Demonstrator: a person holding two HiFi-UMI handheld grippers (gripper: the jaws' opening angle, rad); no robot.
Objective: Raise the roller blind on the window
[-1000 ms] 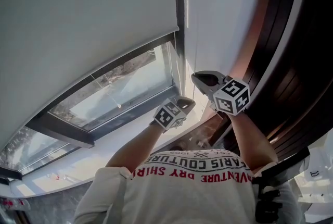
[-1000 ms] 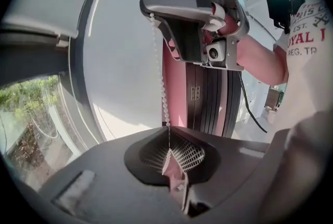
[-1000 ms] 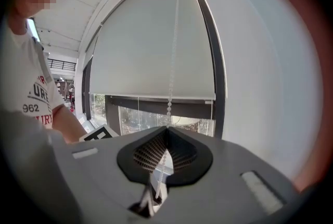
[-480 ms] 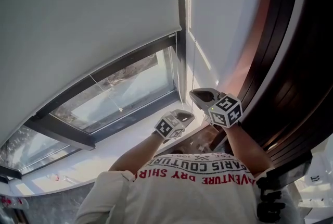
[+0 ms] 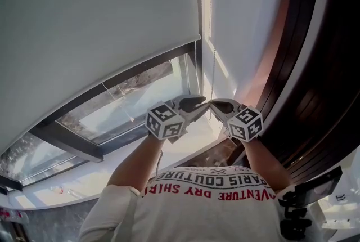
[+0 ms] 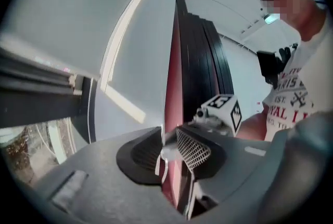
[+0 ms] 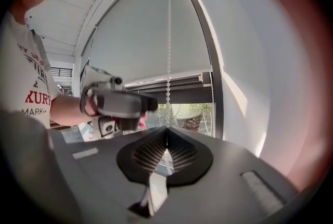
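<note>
With jaws just sprung wide on nothing, the left gripper (image 5: pixel 194 102) had climbed to 9 o'clock of the right gripper (image 5: pixel 216 104), whose shut jaws kept the bead chain (image 7: pixel 168 61), likely readying another pull on the roller blind (image 5: pixel 101 27), partly lowered at 11 o'clock.

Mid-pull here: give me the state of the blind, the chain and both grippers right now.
Blind: partly raised, glass below it uncovered.
Right gripper: shut on the chain.
Chain: hangs straight, running down into those shut jaws.
Left gripper: open, jaws just opened; blurred white strand, likely the chain, between them, not clamped.
</note>
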